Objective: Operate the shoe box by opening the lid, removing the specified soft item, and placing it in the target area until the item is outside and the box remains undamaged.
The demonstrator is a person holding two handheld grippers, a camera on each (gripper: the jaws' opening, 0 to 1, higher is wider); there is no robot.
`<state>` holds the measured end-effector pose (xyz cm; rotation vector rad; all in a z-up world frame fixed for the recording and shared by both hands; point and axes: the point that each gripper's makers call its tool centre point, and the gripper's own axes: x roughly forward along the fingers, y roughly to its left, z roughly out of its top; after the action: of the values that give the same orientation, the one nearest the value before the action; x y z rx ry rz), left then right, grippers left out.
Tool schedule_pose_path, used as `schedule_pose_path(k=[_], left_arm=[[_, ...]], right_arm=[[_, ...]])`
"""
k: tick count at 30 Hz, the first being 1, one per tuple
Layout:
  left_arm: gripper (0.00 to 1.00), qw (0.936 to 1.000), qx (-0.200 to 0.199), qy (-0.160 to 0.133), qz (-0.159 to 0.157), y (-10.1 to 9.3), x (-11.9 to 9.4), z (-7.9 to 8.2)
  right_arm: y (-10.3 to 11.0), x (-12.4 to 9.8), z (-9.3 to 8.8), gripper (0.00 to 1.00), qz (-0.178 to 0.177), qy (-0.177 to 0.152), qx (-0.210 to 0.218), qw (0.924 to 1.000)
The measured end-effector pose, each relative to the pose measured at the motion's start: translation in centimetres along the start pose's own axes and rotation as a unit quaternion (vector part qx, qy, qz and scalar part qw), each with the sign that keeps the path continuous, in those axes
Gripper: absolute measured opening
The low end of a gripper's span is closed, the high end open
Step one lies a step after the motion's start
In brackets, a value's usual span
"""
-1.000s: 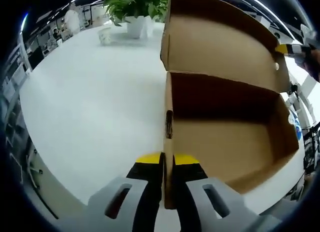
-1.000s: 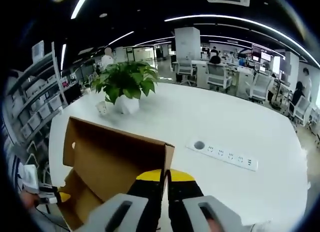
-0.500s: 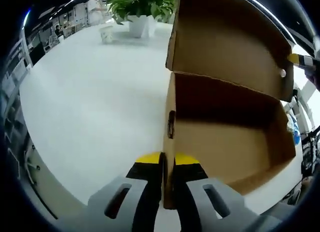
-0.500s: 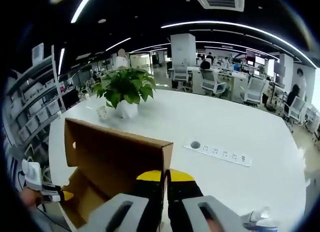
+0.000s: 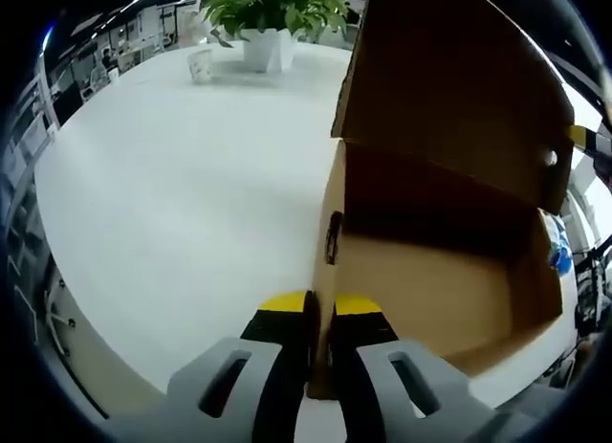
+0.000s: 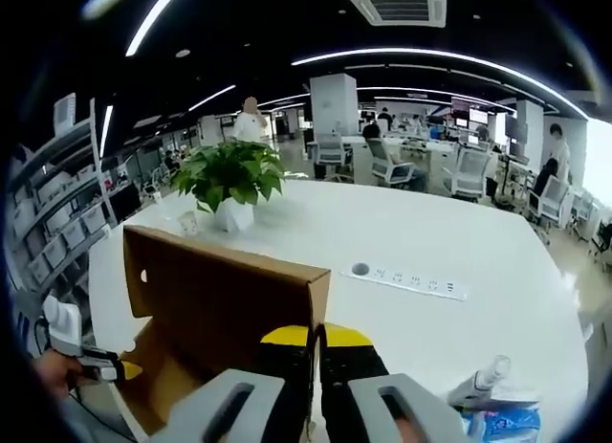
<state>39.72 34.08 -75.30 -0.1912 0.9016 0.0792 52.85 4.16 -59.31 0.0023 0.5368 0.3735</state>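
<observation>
Left gripper view: the left gripper (image 5: 320, 309) is clamped on the end wall of the shoe box (image 5: 430, 290), which stands on the white table (image 5: 172, 204). The right gripper (image 6: 316, 336) pinches the raised lid (image 6: 220, 295). No soft item is visible inside; the lid is best swung back gently while the base stays pinned, avoiding a torn hinge.
</observation>
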Motion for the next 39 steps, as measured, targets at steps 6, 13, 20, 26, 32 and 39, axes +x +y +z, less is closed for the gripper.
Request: schedule_pose_path(k=[6, 13, 20, 26, 32, 39], left_arm=[[0.05, 1.0000, 0.001, 0.000, 0.000, -0.1, -0.1, -0.2], [0.05, 1.0000, -0.001, -0.001, 0.000, -0.2, -0.1, -0.2], [0.05, 1.0000, -0.003, 0.000, 0.001, -0.1, -0.2, -0.2], [0.05, 1.0000, -0.003, 0.000, 0.002, -0.1, -0.2, -0.2], [0.05, 1.0000, -0.006, 0.000, 0.001, -0.1, -0.2, -0.2], [0.05, 0.9999, -0.012, 0.001, 0.001, -0.4, 0.0, 0.0]], right_arm=[[0.2, -0.8, -0.2, 0.00, -0.007, -0.013, -0.001, 0.9999], [0.6, -1.9, -0.5, 0.00, -0.013, -0.027, -0.006, 0.9995], [0.8, -2.5, -0.7, 0.00, -0.015, -0.033, -0.001, 0.9993], [1.2, -3.3, -1.2, 0.00, -0.018, -0.044, 0.005, 0.9989], [1.6, -4.4, -1.9, 0.00, -0.022, -0.056, 0.004, 0.9982], [1.7, -5.0, -2.4, 0.00, -0.030, -0.063, 0.016, 0.9974]])
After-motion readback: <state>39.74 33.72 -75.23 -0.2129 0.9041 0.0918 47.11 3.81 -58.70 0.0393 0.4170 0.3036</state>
